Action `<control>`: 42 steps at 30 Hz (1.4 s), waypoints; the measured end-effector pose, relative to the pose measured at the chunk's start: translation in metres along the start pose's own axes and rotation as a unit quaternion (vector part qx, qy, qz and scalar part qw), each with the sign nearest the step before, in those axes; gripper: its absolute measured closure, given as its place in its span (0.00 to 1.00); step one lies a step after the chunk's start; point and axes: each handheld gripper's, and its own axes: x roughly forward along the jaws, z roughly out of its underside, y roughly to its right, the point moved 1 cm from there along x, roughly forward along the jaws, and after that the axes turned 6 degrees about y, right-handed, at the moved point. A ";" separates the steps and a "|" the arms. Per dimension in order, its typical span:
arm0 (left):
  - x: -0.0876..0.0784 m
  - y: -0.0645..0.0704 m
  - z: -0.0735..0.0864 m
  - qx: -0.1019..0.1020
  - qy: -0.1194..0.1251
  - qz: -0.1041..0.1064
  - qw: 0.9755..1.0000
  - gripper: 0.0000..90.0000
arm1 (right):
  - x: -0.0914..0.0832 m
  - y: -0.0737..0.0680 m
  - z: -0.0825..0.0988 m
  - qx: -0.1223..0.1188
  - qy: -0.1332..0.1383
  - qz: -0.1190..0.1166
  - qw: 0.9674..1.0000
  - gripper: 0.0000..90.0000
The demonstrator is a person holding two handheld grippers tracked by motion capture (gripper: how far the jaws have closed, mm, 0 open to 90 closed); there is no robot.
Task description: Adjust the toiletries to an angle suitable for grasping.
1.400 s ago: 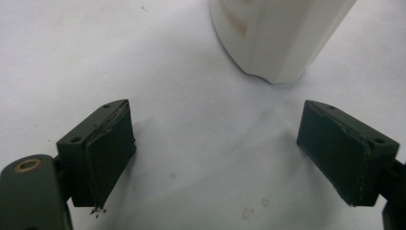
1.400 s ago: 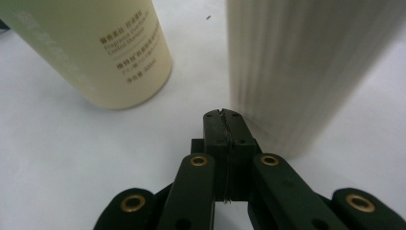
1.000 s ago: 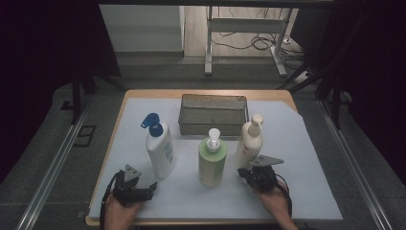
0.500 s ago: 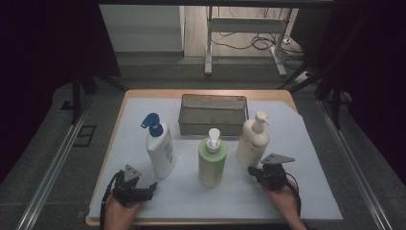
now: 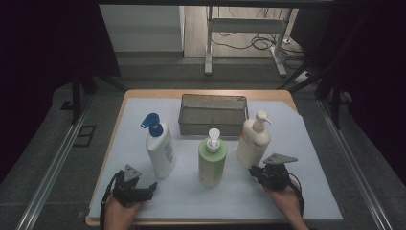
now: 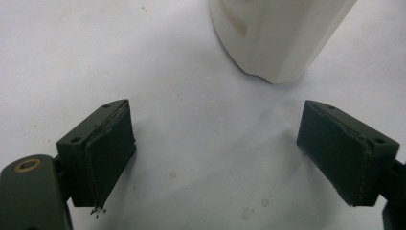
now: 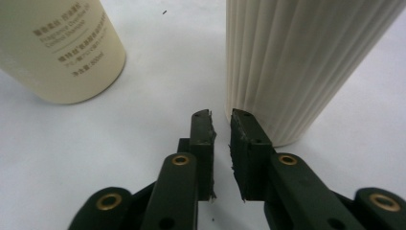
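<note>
A: Where do the bottles stand?

B: Three pump bottles stand upright in a row on the white sheet (image 5: 311, 158) that covers the tabletop (image 5: 143, 93). The white bottle with the blue pump (image 5: 159, 147) is on the left, the green bottle (image 5: 212, 157) is in the middle and a little nearer, and the cream bottle (image 5: 254, 140) is on the right. Behind them, at the far side, sits a metal mesh basket (image 5: 213, 114)

A: And the right gripper?

B: The right gripper (image 5: 257, 173) lies low at the near right, just beside the foot of the cream bottle. In the right gripper view its tips (image 7: 220, 116) sit just in front of that bottle's ribbed wall (image 7: 297, 57), close to it at the base; whether they touch it I cannot tell. The green bottle (image 7: 57, 48) shows there at the upper left, well apart from the tips

A: Is it holding anything?

B: No. Its jaws have just been opening and now stand a narrow slit apart, with nothing between them

A: The left one?

B: The left gripper (image 5: 149, 188) rests at the near left, near the foot of the blue-pump bottle. In the left gripper view (image 6: 215, 158) its jaws are spread wide over bare white sheet, and the rounded base of that bottle (image 6: 273, 38) stands beyond them, clear of both pads
</note>
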 end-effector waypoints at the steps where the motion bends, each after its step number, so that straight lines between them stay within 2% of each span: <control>1: 0.000 0.000 0.000 0.000 0.000 0.000 1.000 0.14 | -0.001 0.000 0.000 0.001 0.000 0.000 1.000 0.85; 3: 0.000 0.000 0.000 0.000 0.000 0.000 1.000 0.14 | -0.008 -0.001 0.000 0.000 0.003 0.004 1.000 0.79; 11: 0.000 0.000 0.000 0.000 0.000 0.000 1.000 0.14 | -0.023 -0.001 -0.005 -0.001 0.010 0.011 1.000 0.66; 21: 0.000 0.000 0.000 0.000 0.000 0.000 1.000 0.14 | -0.040 0.002 -0.021 -0.003 0.027 0.026 0.999 0.56; 32: 0.000 0.000 0.000 0.000 0.000 0.000 1.000 0.14 | -0.044 0.005 -0.040 0.007 0.034 0.039 0.999 0.47; 42: 0.000 0.000 0.000 -0.001 0.001 -0.001 1.000 0.14 | -0.039 0.006 -0.061 0.016 0.038 0.046 0.998 0.37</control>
